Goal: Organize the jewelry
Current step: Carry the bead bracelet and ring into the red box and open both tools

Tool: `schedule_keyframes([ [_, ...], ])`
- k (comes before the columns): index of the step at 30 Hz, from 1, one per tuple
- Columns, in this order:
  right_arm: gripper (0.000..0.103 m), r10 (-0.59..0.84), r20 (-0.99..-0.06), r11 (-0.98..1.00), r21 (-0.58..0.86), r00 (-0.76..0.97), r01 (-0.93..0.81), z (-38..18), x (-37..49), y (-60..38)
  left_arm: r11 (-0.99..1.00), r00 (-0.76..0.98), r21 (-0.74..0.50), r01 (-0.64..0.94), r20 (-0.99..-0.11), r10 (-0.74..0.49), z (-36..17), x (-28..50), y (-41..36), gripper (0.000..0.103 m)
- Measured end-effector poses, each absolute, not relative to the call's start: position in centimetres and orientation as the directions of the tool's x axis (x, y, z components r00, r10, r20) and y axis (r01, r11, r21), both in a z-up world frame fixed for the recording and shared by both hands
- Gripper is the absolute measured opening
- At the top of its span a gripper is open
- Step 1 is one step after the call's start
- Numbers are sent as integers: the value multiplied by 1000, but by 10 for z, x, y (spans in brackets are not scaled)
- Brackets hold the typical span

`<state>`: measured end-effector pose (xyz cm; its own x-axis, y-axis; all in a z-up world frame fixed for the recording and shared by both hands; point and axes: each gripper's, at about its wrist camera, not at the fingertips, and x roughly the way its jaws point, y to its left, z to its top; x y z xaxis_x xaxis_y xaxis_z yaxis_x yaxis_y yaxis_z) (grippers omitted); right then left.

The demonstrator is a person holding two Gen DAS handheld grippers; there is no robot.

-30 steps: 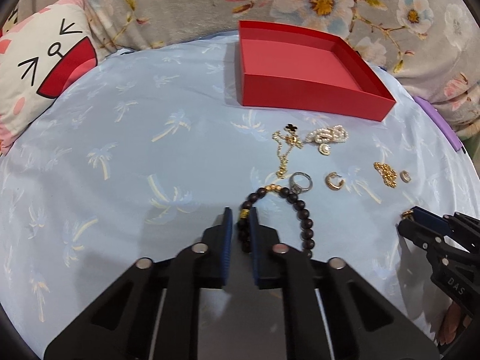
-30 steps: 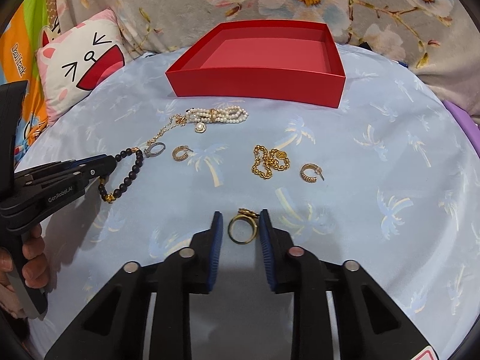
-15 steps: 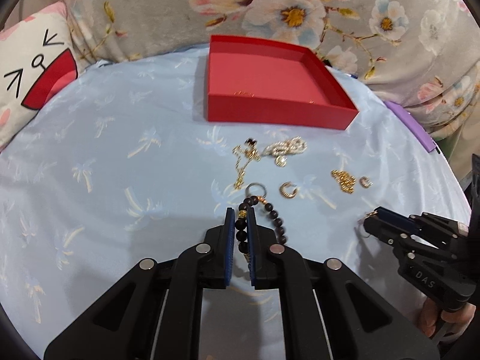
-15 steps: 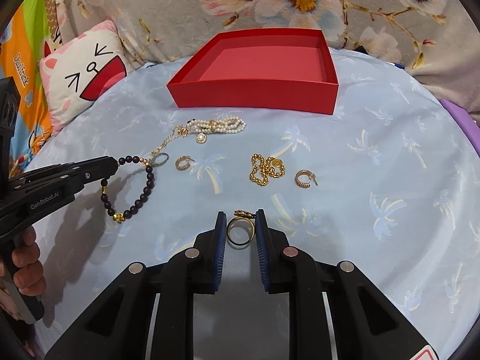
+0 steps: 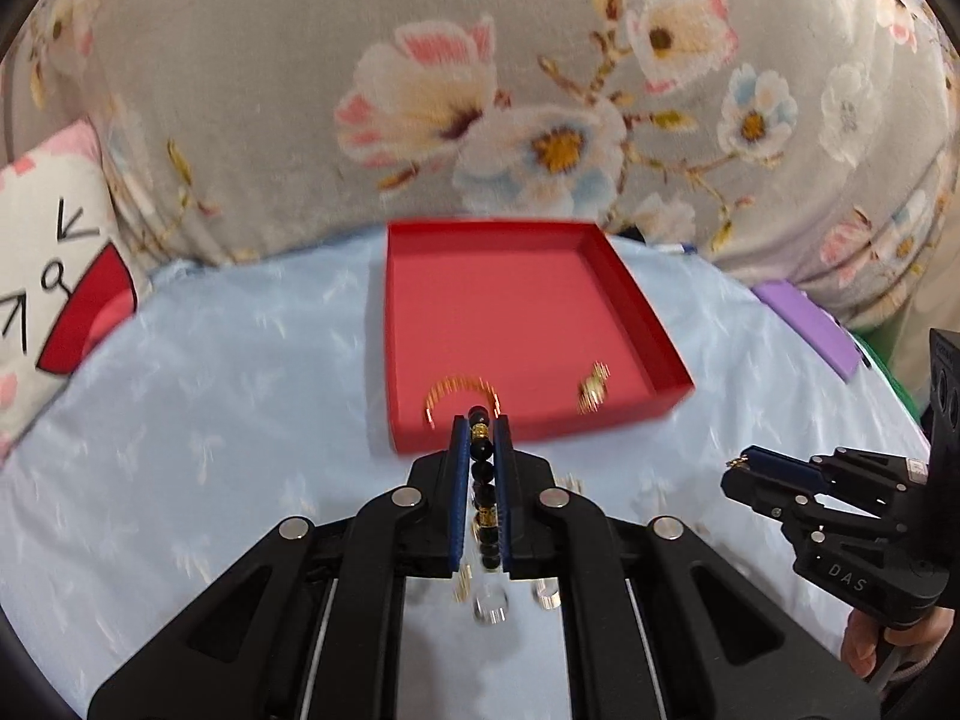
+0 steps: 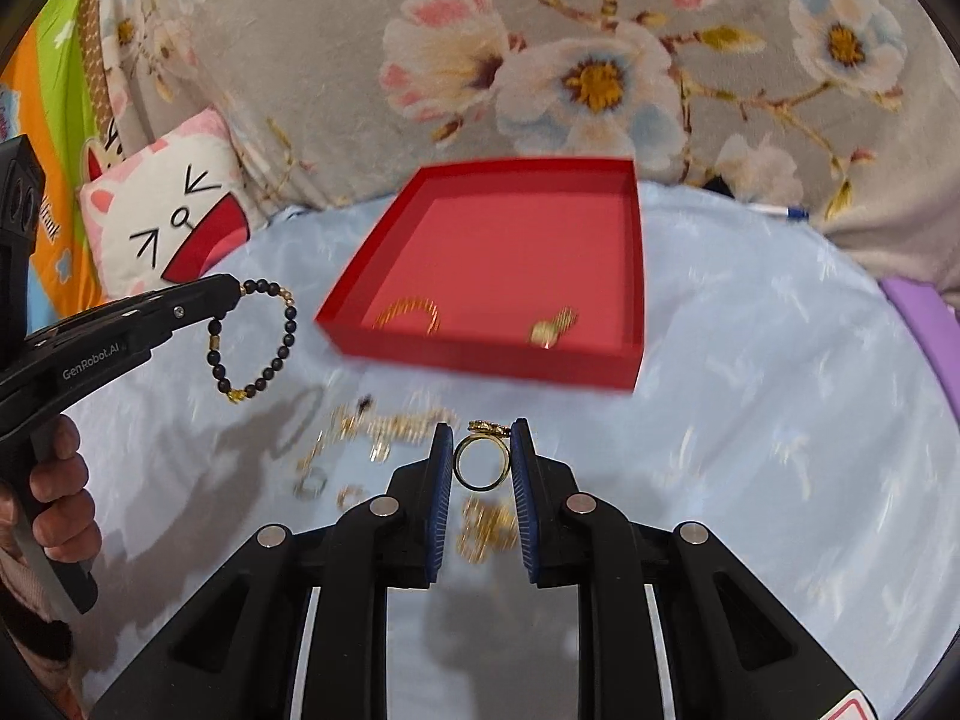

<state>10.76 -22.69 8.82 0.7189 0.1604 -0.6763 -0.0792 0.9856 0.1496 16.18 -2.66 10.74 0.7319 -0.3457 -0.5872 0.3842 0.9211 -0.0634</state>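
My left gripper (image 5: 480,423) is shut on a black bead bracelet (image 5: 482,456), lifted off the cloth; in the right wrist view the bracelet (image 6: 282,336) hangs from its fingertips left of the red tray (image 6: 636,264). My right gripper (image 6: 480,444) is shut on a gold ring (image 6: 480,462) and holds it in the air in front of the tray. The red tray (image 5: 630,300) holds a gold bangle (image 5: 462,387) and a small gold piece (image 5: 593,390). Several gold and pearl pieces (image 6: 372,426) lie blurred on the blue cloth below.
A cat-face cushion (image 6: 162,216) lies at the left. A floral fabric backdrop (image 5: 540,90) rises behind the tray. A purple object (image 5: 804,324) sits at the right edge of the blue palm-print cloth (image 6: 780,420).
Both grippers have risen and moved towards the red tray, the left carrying the bead bracelet and the right carrying the gold ring. The view is blurred by motion.
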Motion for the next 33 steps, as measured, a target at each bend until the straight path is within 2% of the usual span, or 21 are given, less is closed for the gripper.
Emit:
schedule_keyframes([
  [6, 18, 128, -670, 990, 136, 731, -48, 106, 180, -237, 927, 748, -53, 372, -574, -333, 121, 228, -53, 7],
  [10, 18, 76, -691, 994, 110, 719, 0, 95, 229, -243, 930, 753, -43, 364, -575, -322, 112, 262, -67, 7],
  [16, 18, 83, -726, 990, 137, 682, 26, 75, 275, -250, 942, 732, -29, 335, -621, -280, 88, 308, -82, 7],
  [24, 19, 86, -757, 986, 156, 648, 51, 56, 305, -257, 951, 705, -32, 308, -664, -251, 67, 343, -89, 7],
  [30, 20, 68, -763, 991, 127, 642, 46, 50, 311, -254, 958, 716, -15, 285, -662, -223, 64, 353, -93, 8],
  [33, 21, 60, -756, 992, 119, 652, 47, 52, 310, -254, 965, 730, -14, 261, -652, -207, 67, 353, -90, 12],
])
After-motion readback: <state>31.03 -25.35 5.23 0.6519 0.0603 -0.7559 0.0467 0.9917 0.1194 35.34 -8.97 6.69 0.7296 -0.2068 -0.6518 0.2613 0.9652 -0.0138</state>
